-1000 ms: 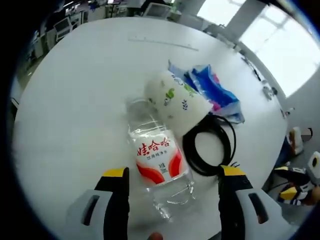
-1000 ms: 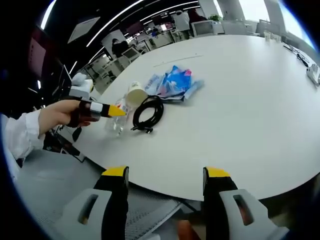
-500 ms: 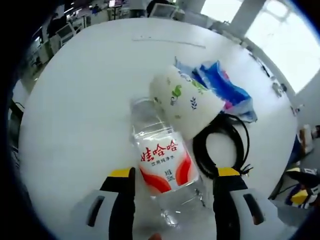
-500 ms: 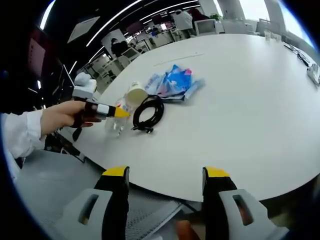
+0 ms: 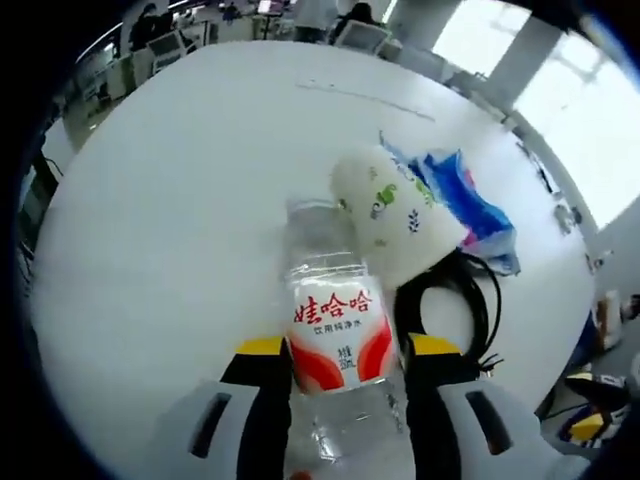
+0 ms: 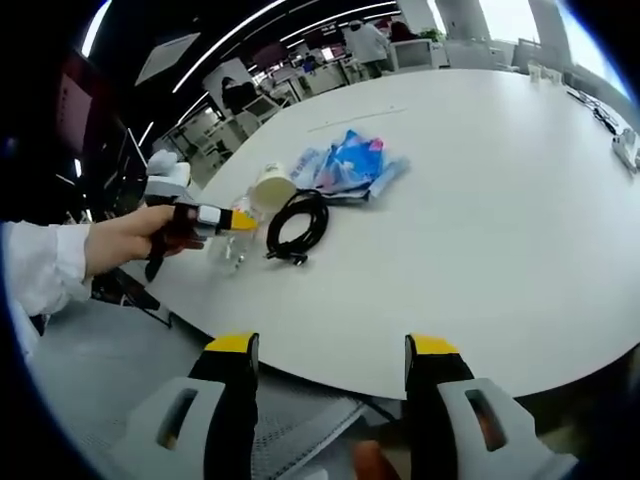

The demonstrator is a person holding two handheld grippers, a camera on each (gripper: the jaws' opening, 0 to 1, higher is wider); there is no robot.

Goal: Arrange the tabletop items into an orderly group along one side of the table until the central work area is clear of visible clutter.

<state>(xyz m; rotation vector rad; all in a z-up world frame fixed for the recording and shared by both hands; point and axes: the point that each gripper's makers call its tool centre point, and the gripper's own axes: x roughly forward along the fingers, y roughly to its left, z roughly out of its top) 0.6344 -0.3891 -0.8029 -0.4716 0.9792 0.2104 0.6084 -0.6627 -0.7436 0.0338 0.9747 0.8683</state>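
A clear water bottle (image 5: 335, 330) with a red and white label lies on the white table (image 5: 170, 200). My left gripper (image 5: 348, 352) is shut on it, one jaw against each side of the label. A white paper cup (image 5: 395, 225) with a leaf print lies on its side, touching the bottle's far end. A coiled black cable (image 5: 455, 310) and blue packets (image 5: 470, 200) lie just beyond. In the right gripper view the left gripper (image 6: 225, 218) is at the bottle (image 6: 232, 248), held by a hand (image 6: 125, 240). My right gripper (image 6: 325, 350) is open at the table's near edge.
The cup (image 6: 272, 185), cable (image 6: 298, 225) and packets (image 6: 350, 165) cluster on the left part of the round table (image 6: 480, 200), close to its edge. A thin ruler-like strip (image 6: 355, 120) lies further back. Desks and chairs stand beyond the table.
My left gripper has moved forward over the bottle and its jaws have narrowed until they press the bottle's sides. The right gripper has stayed in place.
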